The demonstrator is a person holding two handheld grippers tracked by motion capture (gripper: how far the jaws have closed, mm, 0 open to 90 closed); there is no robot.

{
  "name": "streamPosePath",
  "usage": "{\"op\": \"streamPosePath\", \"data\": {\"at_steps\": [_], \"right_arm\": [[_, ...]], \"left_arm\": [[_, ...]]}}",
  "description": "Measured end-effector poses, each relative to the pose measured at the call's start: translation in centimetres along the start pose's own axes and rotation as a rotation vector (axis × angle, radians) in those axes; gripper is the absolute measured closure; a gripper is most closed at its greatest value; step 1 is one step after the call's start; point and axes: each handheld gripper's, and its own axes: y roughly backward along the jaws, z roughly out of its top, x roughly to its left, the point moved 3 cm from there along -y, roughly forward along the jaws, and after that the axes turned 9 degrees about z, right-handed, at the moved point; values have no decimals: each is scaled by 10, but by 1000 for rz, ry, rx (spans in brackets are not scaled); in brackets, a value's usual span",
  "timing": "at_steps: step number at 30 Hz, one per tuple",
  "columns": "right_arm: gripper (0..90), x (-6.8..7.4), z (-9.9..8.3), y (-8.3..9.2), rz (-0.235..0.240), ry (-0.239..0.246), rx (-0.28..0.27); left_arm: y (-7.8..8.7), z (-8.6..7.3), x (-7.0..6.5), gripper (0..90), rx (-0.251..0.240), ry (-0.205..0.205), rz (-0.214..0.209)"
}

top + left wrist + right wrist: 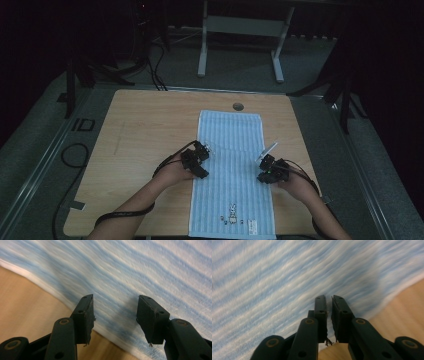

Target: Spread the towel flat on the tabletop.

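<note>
Blue-striped towel point(232, 170) lies flat along the table point(150, 130). My left gripper point(115, 315) stands half open over its edge; right gripper point(329, 315) nearly closed, holding nothing. Next, I judge: pinch both edges.

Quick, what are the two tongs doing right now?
Left tongs: open, over the towel's edge, holding nothing.
Right tongs: shut; nothing visible between them.

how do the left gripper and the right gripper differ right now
The left gripper has its jaws wide apart, while the right gripper has its jaws nearly together with nothing between them. The left one is at the striped towel's left edge, the right one at its right edge. Both are black.
</note>
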Motion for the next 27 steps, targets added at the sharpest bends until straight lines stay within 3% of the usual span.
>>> {"op": "streamPosePath", "data": {"at_steps": [6, 14, 18, 21, 27], "right_arm": [[804, -1, -8, 2, -1, -1, 13], [801, 10, -20, 4, 26, 15, 29], [743, 15, -23, 6, 57, 42, 52], [727, 11, -21, 13, 33, 48, 41], [705, -11, -10, 32, -10, 8, -15]], "left_arm": [[2, -3, -12, 444, -10, 4, -14], [8, -11, -31, 418, -5, -47, -30], [12, -13, -33, 419, 16, -79, -39], [17, -12, -27, 419, 6, -64, -33], [20, -7, 1, 419, -17, 24, -2]]}}
